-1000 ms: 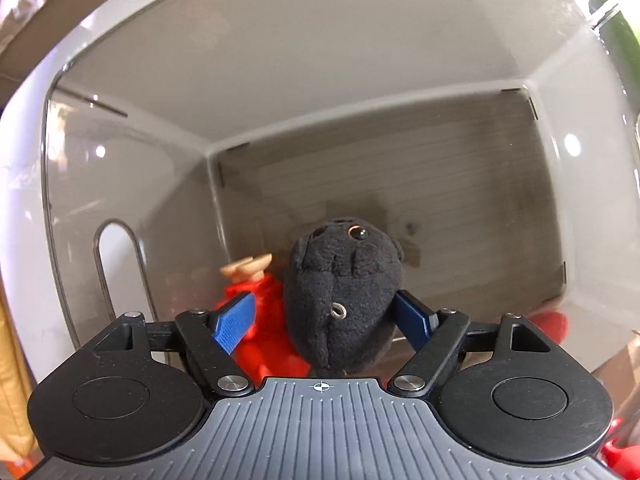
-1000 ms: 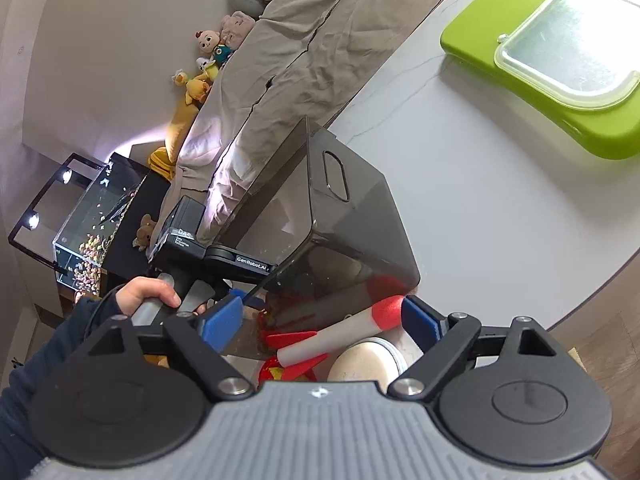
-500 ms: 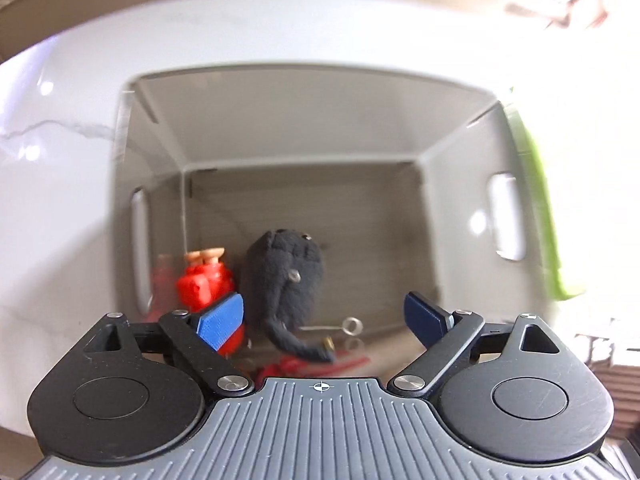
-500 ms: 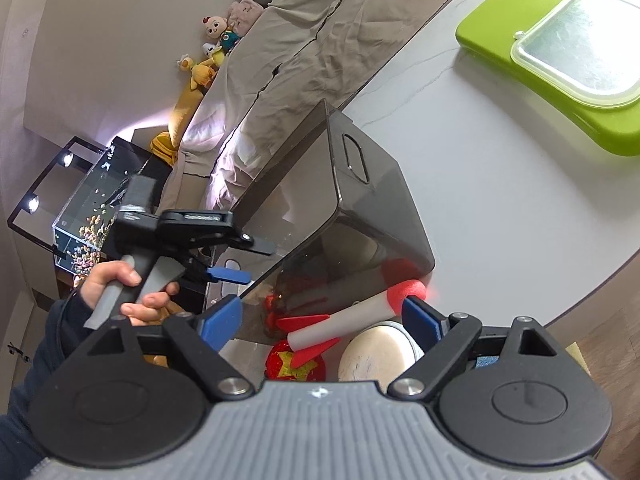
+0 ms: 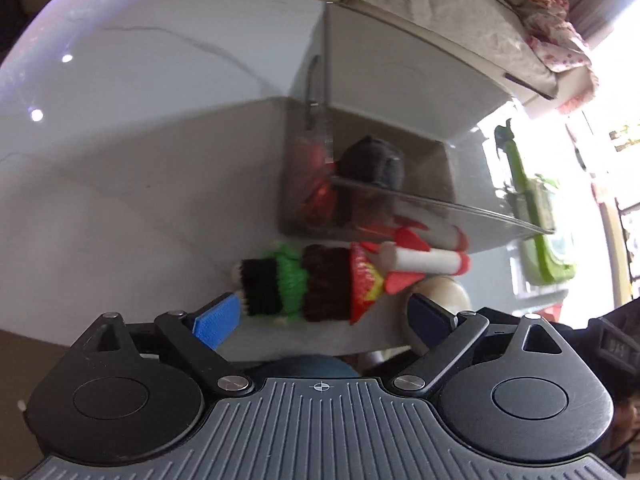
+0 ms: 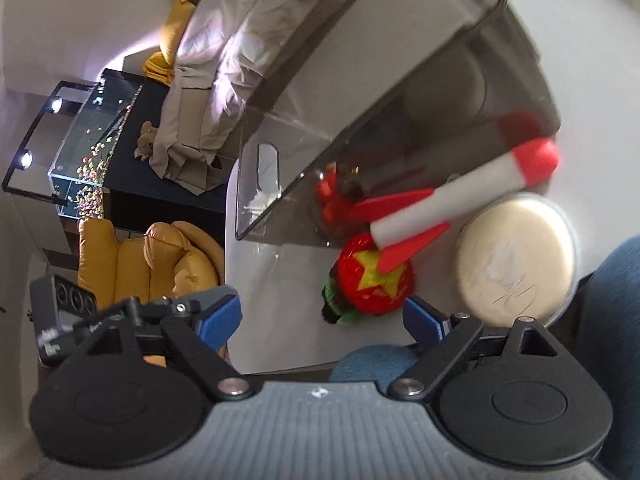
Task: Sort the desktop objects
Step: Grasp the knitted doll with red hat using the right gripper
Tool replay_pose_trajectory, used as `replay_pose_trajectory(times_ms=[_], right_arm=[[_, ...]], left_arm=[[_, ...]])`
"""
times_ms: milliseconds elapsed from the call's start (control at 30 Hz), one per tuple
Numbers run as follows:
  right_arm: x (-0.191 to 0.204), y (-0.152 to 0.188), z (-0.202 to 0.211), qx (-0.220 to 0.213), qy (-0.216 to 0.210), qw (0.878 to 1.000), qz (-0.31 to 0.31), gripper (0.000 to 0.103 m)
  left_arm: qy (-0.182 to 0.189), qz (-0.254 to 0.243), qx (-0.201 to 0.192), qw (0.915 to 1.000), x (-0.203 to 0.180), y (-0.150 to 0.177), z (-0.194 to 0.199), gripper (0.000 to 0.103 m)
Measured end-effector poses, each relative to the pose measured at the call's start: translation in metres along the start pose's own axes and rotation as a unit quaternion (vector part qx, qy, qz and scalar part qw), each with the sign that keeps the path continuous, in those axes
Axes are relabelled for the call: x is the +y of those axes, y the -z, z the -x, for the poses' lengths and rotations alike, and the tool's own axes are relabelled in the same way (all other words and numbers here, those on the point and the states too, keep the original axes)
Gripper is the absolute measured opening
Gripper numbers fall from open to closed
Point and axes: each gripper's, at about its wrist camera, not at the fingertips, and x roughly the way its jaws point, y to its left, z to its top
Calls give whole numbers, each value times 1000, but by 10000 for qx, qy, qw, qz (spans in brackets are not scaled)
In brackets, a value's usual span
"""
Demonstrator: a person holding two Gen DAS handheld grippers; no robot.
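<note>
Your left gripper (image 5: 324, 314), jaws just widened, is spread and empty; your right gripper (image 6: 322, 318) likewise gapes. The black plush (image 5: 372, 160) lies inside the smoky bin (image 5: 400, 80), beyond the toy rocket (image 5: 424, 262).

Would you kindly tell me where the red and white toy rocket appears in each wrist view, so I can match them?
Left wrist view: the toy rocket lies right of centre, on the table in front of the bin, its nose pointing right.
Right wrist view: the toy rocket runs diagonally right of centre, its nose up and right.
Shared landmark: the smoky transparent bin just behind it.
</note>
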Motion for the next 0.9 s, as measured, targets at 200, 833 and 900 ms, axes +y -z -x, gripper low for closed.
replay_pose_trajectory(times_ms=[200, 833, 900], right_arm=[[7, 11, -72, 106, 385, 9913, -1255, 85], [-24, 26, -131, -667, 983, 9541, -2749, 55], [-28, 32, -128, -634, 791, 9548, -2793, 48]], left_arm=[[-95, 783, -490, 9957, 54, 23, 3, 97], [-86, 1412, -614, 9880, 102, 53, 4, 101], [-39, 1443, -618, 9876, 101, 54, 5, 101]])
